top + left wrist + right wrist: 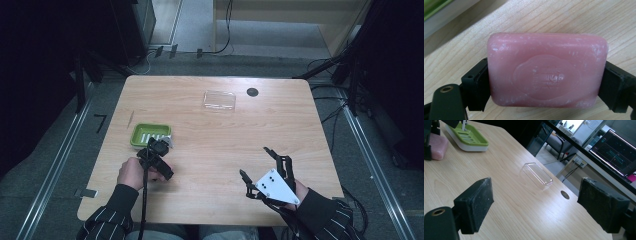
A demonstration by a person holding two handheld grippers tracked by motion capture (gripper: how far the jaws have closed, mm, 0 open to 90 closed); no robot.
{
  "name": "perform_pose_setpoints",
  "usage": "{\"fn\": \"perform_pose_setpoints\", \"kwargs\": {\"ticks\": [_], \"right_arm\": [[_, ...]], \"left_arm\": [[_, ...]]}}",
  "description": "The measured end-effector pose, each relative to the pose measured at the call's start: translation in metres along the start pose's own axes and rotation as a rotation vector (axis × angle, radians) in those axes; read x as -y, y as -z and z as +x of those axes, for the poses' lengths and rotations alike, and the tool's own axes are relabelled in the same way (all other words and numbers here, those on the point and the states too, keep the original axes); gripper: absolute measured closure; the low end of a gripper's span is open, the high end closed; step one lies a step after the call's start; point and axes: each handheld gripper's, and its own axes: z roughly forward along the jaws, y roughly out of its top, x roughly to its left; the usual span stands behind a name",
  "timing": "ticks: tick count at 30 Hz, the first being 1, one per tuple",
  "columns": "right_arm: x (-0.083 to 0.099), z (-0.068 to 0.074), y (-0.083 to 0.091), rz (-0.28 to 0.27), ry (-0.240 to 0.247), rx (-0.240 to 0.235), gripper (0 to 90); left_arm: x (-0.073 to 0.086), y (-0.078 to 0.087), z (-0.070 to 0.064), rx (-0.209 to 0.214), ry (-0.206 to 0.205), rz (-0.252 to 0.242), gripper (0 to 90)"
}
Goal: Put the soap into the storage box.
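Table [210, 165]: bearing a green soap dish [150, 135] at its left side and a clear lid [219, 100] lying beyond it toward the far edge. Left gripper [159, 150]: clamping a pink soap bar [546, 71] by its short ends just beside the dish, likely for placing there. Right gripper [256, 167]: waiting gaping and unladen, well apart from the dish.

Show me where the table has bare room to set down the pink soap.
Bare wood spans the middle, between the green soap dish, the clear lid and the right gripper. It is crowded near the left gripper, shut on the pink soap beside the dish.
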Motion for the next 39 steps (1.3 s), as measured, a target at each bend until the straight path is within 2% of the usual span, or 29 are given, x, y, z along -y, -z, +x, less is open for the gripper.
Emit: {"fn": "perform_pose_setpoints", "kwargs": {"ticks": [10,16,39], "right_arm": [[0.0,0.0,0.0,0.0,0.0,0.0,13.2],[0.0,0.0,0.0,-0.001,-0.001,0.001,13.2],[0.0,0.0,0.0,-0.003,-0.002,0.004,13.2]], "left_arm": [[0.0,0.001,0.0,0.007,-0.021,0.01,13.7],[0.001,0.003,0.002,0.013,-0.016,0.018,13.8],[0.008,0.023,0.013,0.022,0.006,-0.006,13.8]]}}
